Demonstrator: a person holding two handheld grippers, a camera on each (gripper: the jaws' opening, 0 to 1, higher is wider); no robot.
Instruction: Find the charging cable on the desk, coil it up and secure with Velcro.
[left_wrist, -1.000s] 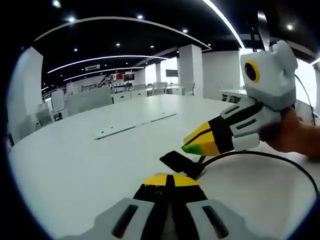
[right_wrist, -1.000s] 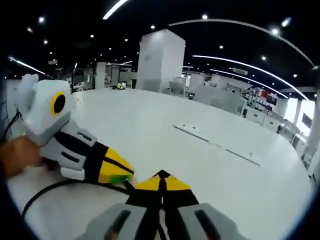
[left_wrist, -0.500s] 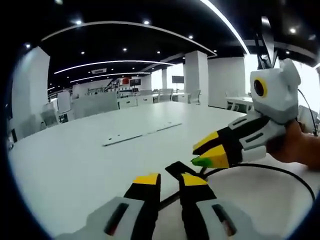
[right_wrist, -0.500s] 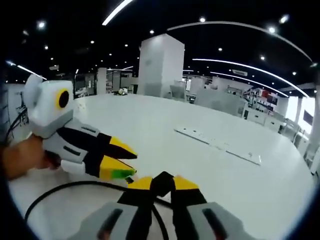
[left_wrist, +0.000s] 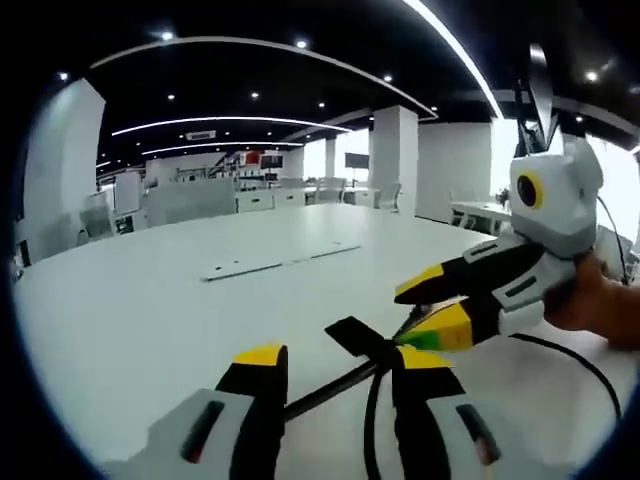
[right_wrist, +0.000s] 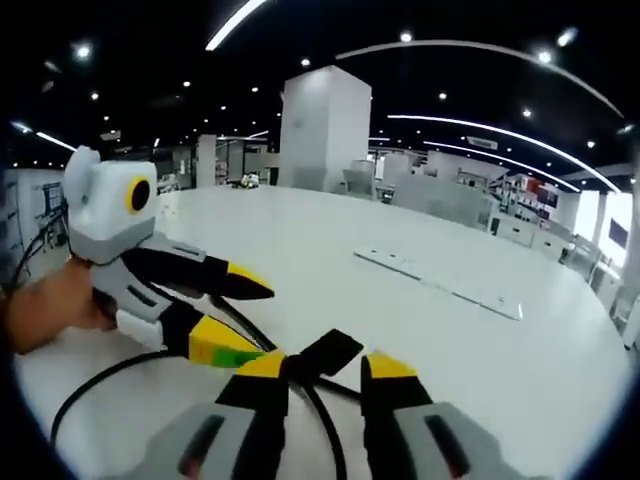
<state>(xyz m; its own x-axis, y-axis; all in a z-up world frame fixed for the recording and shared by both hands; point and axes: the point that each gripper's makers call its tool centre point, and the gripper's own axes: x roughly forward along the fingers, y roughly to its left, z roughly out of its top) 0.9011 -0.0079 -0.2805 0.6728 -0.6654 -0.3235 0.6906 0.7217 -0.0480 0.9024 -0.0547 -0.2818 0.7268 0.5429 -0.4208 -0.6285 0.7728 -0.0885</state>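
Observation:
A black charging cable (left_wrist: 322, 391) lies on the white desk (left_wrist: 140, 300), and a flat black Velcro strap (left_wrist: 350, 332) sticks out of it. My left gripper (left_wrist: 340, 357) is open, with the cable running up between its spread jaws. My right gripper (left_wrist: 405, 316) comes in from the right, open too, its green-marked lower jaw next to the strap. In the right gripper view the right gripper (right_wrist: 326, 366) stands open around the strap (right_wrist: 328, 350). There the left gripper (right_wrist: 262, 320) is open at the left, the cable (right_wrist: 90, 385) looping below it.
A long white flat strip (left_wrist: 275, 260) lies across the middle of the desk, also in the right gripper view (right_wrist: 440, 288). A hand (left_wrist: 600, 300) holds the right gripper. Other desks, chairs and a white pillar (right_wrist: 322, 125) stand far behind.
Both grippers have gone from shut to wide open over the last second. The strap and cable now show between the spread jaws. The views have shifted slightly.

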